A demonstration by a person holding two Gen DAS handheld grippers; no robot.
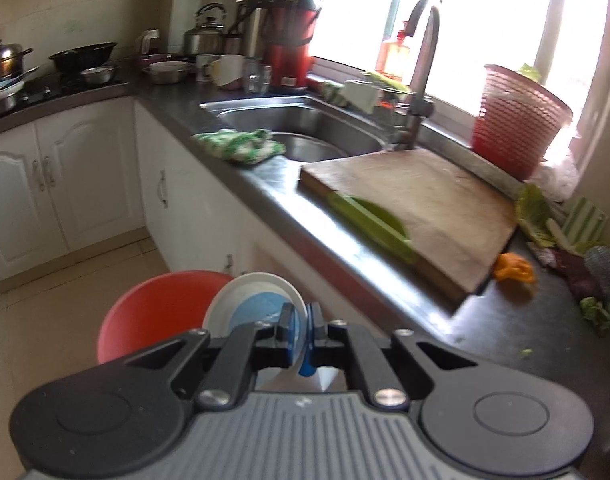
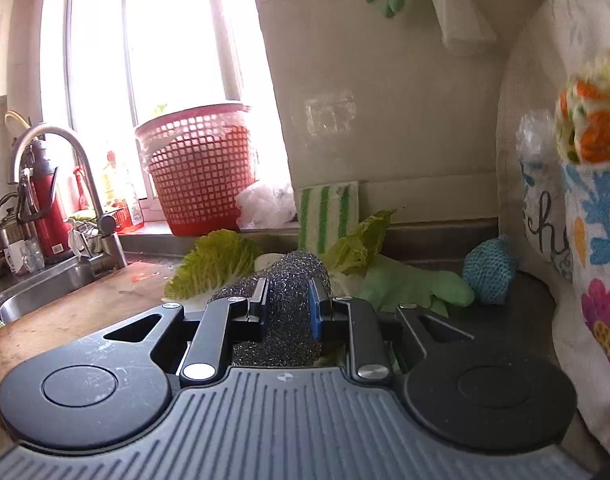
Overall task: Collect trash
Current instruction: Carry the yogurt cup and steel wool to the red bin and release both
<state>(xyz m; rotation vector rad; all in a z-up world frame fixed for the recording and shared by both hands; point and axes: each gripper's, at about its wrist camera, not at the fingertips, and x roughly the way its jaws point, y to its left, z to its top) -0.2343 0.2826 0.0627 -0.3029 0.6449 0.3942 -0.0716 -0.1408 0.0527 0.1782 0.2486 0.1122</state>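
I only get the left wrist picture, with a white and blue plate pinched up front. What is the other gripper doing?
Observer: The right gripper is closed on a steel wool scrubber.
Operator: Anything trash-like near it?
Observer: Cabbage leaves lie just beyond it, by a green rubber glove.
Operator: What's in that far corner?
Observer: A blue mesh scrubber ball sits against a hanging floral towel.

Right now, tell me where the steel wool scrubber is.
In the right wrist view the steel wool scrubber sits low at centre, between the fingers of the right hand-held gripper, just before the cabbage leaves.
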